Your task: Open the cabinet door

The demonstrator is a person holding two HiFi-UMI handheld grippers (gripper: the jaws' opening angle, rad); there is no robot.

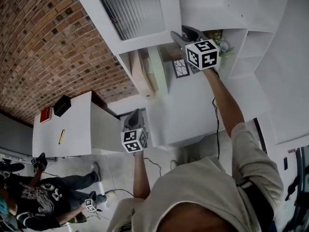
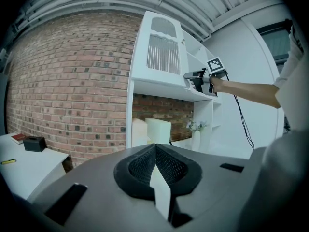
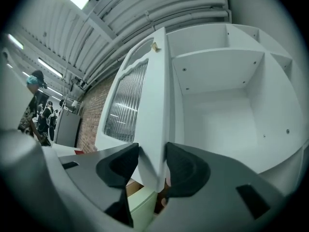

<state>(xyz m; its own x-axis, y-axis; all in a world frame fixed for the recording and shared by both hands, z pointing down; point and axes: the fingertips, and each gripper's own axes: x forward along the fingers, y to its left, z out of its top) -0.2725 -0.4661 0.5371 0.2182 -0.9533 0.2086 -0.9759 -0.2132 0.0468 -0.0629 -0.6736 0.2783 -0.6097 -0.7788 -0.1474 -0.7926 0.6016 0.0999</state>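
My right claw (image 3: 152,166) pinches the door (image 3: 145,105) by its free edge, 1 jaw on the slatted front and 1 on the inner face. I hold it there because I can see no knob near my grip, and the edge itself gives me something firm to pull. The grip sits low on the panel, far from the hinge side, where I judge a light pull turns it most easily.

The door stands swung away from the cabinet (image 3: 227,115), enough that the bare white inside with its 1 shelf is in plain sight to the right of the panel. I would say the opening is well under way, though I cannot tell how much swing is left. The next pull should follow the door's arc, not run straight back, or the edge may slip out of my jaws.

My left claw (image 2: 155,149) hangs low and well apart from the door, over the white surface (image 1: 63,124) below, tips pressed together with nothing that I can make out between them. It has no part in this step, so I keep it clear of the door's path. From there the door is high up and ahead, with my right arm stretched up to it.
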